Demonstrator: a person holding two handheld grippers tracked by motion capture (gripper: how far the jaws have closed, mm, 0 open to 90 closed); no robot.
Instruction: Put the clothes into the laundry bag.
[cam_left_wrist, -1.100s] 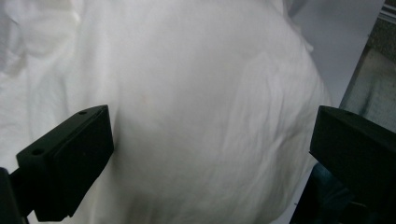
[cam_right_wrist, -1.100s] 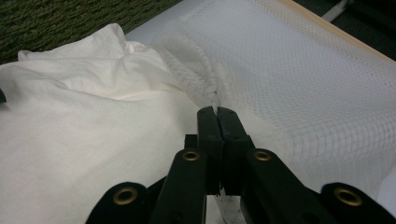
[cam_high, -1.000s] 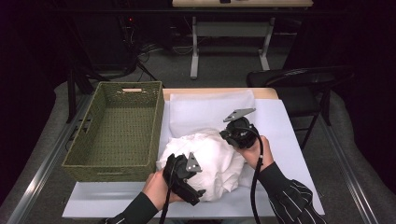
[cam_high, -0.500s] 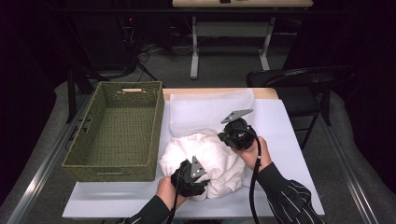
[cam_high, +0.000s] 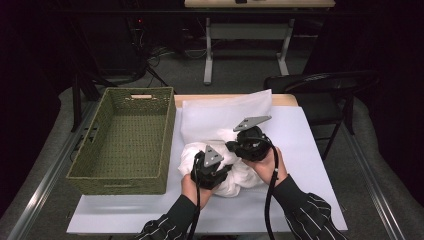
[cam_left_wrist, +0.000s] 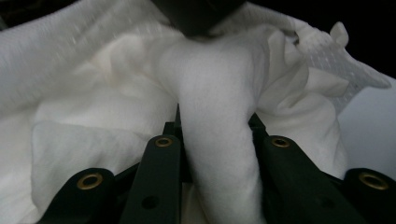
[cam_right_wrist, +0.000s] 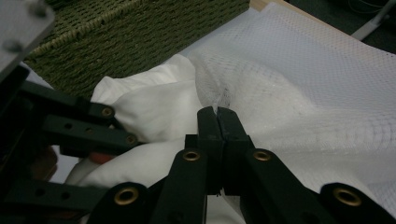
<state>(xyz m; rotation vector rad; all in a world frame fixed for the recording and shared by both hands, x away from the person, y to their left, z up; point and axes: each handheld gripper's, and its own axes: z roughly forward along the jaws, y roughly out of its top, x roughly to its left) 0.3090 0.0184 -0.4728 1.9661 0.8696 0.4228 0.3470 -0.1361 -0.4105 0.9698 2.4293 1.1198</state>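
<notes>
- Standing at the near edge of the table (cam_high: 310, 200), a person works both tools on a heap of white cloth (cam_high: 235, 175) that sits just beside a green woven basket (cam_high: 125, 145), on the white sheet covering the tabletop.
- Behind the heap lies a white mesh bag (cam_high: 225, 115), flat and spread toward the far edge; the right gripper view shows its netting (cam_right_wrist: 327, 88) running right up to the bunched cloth (cam_right_wrist: 154, 102).
- Pinching a fold of the mesh, the right gripper (cam_right_wrist: 218, 114) has its jaws pressed together with a wisp of netting caught at the tips. My guess is it holds the bag's mouth steady or lifted so the cloth can go in.
- The left gripper (cam_left_wrist: 215, 140) has its jaws set apart around a thick roll of the white cloth (cam_left_wrist: 219, 116), which fills the gap between them; it looks clamped on that roll, ready to push or carry it.
- From above, the left gripper (cam_high: 210, 170) sits at the near side of the heap and the right gripper (cam_high: 240, 145) at its far side, close together, which suits feeding one thing into the other.
- The basket stands empty, close at hand, probably waiting for the filled bag, though nothing here settles that.
</notes>
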